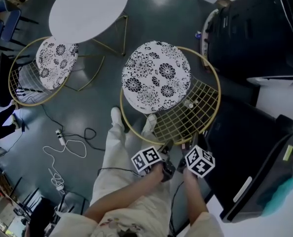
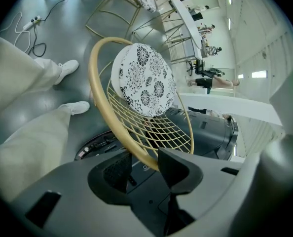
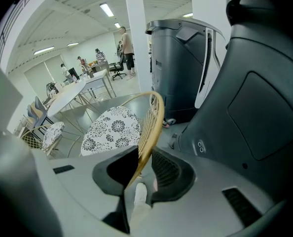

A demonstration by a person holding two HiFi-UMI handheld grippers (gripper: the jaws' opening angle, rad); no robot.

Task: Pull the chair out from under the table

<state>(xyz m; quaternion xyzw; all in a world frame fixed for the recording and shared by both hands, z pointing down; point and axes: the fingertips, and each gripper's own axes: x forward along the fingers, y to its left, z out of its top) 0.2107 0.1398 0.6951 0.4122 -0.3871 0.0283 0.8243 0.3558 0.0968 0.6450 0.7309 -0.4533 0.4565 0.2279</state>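
Left gripper (image 2: 142, 157) stands open around the gold rim (image 2: 98, 102) of the chair (image 1: 156, 78). The tube rests against one jaw and a gap shows at the ribbed pad of the other. My right gripper (image 3: 144, 152) is clamped on that same rim a little further along, with the tube snug between both pads.

Dark grey floor (image 1: 87, 107) runs under everything, smooth and faintly glossy. A loose white cable (image 1: 67, 149) and a black one trail across it near my white shoes (image 1: 116, 115). From my right gripper view the room is a big white hall with strip lights in the ceiling and a square column (image 3: 136, 43). People stand at desks far off.

The chair is clear of the round white table (image 1: 87, 9), and no part of its seat is beneath the top. It is a hoop of thin gold tube with a lattice back (image 1: 186, 112) of fine gold wire, curved like a basket. Its round cushion is white with a dense black flower print. The table's top is plain and matte, on slim gold legs (image 1: 118, 38).

A second chair (image 1: 55, 63) of the same make sits close by the table's far edge. A bulky black housing (image 1: 255, 28), smooth and hard-edged, stands just beside the back that I hold.
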